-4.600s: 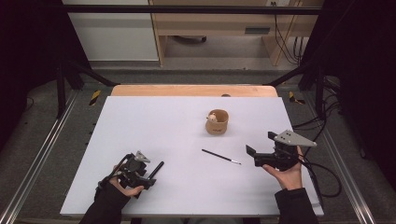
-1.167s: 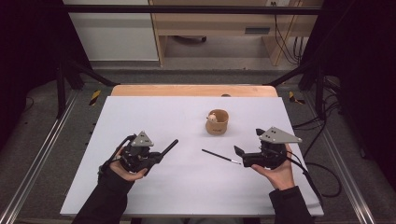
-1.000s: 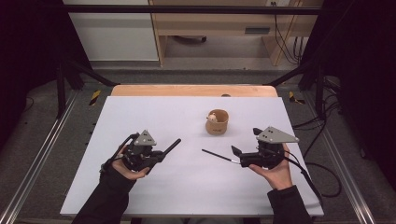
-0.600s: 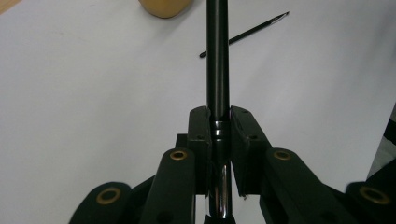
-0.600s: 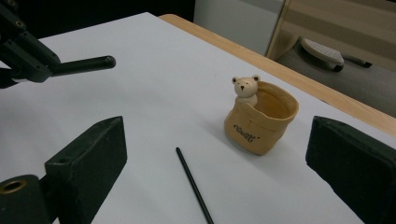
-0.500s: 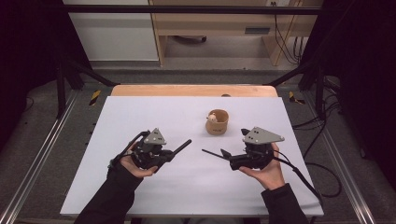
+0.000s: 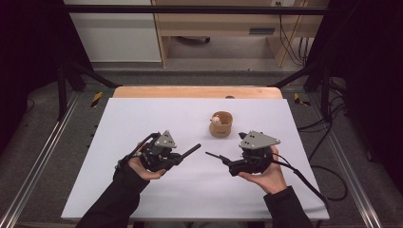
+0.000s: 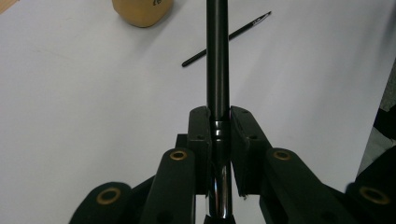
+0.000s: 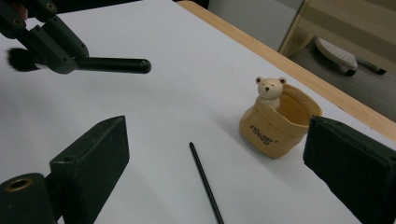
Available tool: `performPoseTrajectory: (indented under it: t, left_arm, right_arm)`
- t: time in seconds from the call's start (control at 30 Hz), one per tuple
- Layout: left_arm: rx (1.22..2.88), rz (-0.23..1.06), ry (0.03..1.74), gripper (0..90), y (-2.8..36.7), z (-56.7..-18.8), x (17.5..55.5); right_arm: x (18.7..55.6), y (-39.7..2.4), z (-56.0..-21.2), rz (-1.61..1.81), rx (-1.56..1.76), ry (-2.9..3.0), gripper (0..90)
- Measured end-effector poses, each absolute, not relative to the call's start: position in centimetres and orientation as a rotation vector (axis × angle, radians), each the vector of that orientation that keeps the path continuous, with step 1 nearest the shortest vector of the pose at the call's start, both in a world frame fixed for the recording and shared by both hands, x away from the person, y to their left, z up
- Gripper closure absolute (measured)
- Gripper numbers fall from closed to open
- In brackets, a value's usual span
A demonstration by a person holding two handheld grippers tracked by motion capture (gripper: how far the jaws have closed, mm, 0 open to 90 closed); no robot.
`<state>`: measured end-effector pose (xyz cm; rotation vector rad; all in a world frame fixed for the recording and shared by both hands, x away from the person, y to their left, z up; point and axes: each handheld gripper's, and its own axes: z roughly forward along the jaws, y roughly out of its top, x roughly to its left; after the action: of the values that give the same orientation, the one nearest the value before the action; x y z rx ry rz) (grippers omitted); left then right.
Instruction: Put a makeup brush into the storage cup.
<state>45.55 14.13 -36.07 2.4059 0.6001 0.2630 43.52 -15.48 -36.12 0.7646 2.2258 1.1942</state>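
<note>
Thick black brush (image 8: 218,56), handle forward, bristle end behind, clamped in the left claw (image 7: 183,155) above the white desk (image 7: 142,118). Thin black brush (image 9: 205,184) lies flat on the desk beside the tan bear cup (image 9: 279,125).

Bright even light, perhaps slightly soft.

- Two grippers, one in each hand: left gripper (image 7: 183,156), right gripper (image 7: 227,163).
- Two brushes: one thick black-handled makeup brush (image 8: 218,65) up in the left gripper's jaws, one thin black brush (image 9: 204,186) lying on the tabletop (image 7: 142,118).
- One tan holder (image 9: 279,126), with one little bear figure (image 9: 269,89) peeking over its rim.
- One white tabletop.
- Two hands in black sleeves.
</note>
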Motion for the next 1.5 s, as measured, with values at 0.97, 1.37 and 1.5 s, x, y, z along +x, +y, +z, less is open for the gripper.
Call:
performPoseTrajectory:
  t: [0.97, 1.37, 1.5]
  left_arm:
    - [2.488, 0.163, 0.494, 78.8, 11.5, -36.1, 45.5]
    - [2.513, 0.141, 0.459, 78.8, 10.7, -36.1, 45.6]
    - [2.514, 0.128, 0.45, 78.8, 10.4, -36.2, 45.5]
  right_arm:
    - [42.8, -13.1, -35.7, 1.07, 0.569, 2.366, 10.9]
    - [42.4, -12.8, -35.9, 1.006, 0.491, 2.42, 14.0]
    - [42.2, -12.5, -35.9, 0.976, 0.458, 2.437, 15.3]
